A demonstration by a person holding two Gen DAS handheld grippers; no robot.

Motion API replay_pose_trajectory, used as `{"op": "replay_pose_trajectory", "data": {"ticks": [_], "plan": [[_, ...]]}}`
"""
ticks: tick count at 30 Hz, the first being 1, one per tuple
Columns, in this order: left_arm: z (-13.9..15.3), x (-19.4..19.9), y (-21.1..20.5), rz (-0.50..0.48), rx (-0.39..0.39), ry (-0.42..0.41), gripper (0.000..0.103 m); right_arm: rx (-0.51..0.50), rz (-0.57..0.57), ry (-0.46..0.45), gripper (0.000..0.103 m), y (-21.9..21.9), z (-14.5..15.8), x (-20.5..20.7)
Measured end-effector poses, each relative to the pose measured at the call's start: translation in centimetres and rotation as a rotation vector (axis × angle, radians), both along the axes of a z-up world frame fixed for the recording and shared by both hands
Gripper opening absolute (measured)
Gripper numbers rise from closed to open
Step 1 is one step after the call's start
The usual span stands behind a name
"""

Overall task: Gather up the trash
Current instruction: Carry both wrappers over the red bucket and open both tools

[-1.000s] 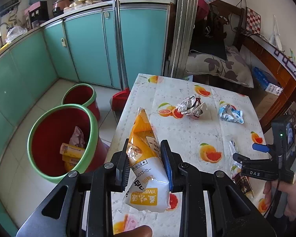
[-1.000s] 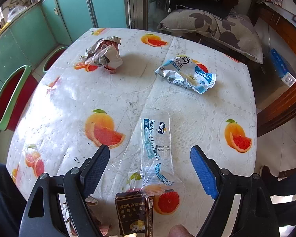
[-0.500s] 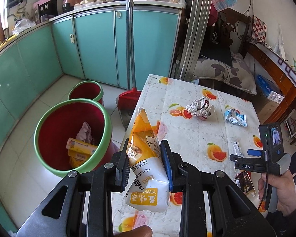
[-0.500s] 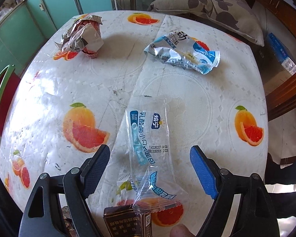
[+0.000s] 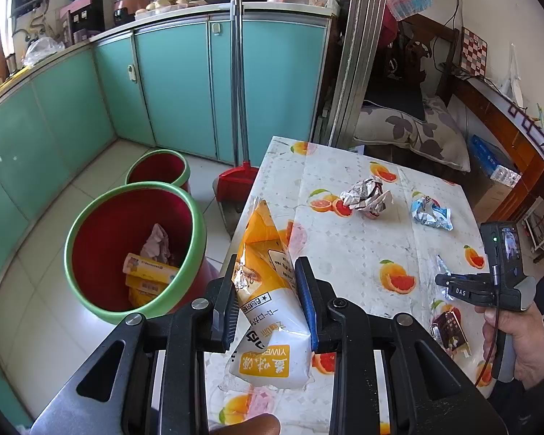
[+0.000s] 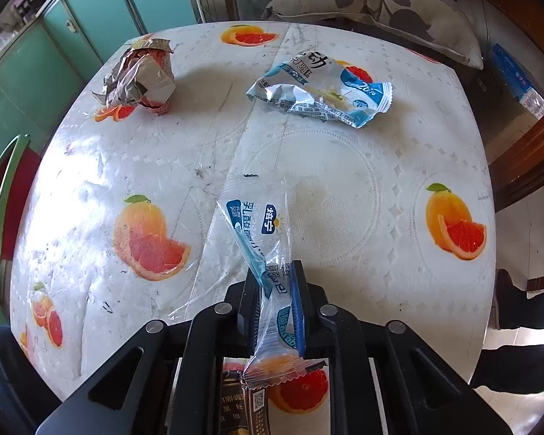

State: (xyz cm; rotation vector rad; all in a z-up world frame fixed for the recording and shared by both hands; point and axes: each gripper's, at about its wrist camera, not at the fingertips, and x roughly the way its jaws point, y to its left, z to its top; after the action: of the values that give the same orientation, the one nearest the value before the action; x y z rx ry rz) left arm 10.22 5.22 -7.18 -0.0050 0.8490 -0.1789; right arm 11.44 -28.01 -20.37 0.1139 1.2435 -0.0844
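R tool (image 6: 276,291) just snapped closed on clear blue-print wrapper (image 6: 261,232), its far end on the counter (image 6: 344,188). L tool (image 5: 268,290) clamps orange snack bag (image 5: 268,282) above counter edge, beside green-rimmed bin (image 5: 90,224).

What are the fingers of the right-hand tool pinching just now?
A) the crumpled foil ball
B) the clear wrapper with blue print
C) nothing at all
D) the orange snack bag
B: in the right wrist view the right gripper has just closed its fingers on the clear wrapper, while the foil ball lies far off on the table.
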Motion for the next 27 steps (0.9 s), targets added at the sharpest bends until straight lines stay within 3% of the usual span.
{"op": "replay_pose_trajectory", "data": {"ticks": [7,14,21,27], "plan": [[0.2,-0.1,0.2,0.004,-0.003,-0.004,0.027,0.008,0.031,-0.080,0.011,0.7,3.7,-1.9],[1.3,-0.2,1.3,0.022,-0.016,-0.024,0.027,0.024,0.093,-0.223,0.011,3.8,11.0,-3.4],[2.8,0.3,5.6,0.077,-0.030,-0.045,0.027,0.095,0.199,-0.332,0.011,9.5,17.0,-2.5],[3.6,1.4,11.0,0.144,-0.024,-0.054,0.027,0.173,0.338,-0.360,0.011,17.3,18.5,0.6]]}}
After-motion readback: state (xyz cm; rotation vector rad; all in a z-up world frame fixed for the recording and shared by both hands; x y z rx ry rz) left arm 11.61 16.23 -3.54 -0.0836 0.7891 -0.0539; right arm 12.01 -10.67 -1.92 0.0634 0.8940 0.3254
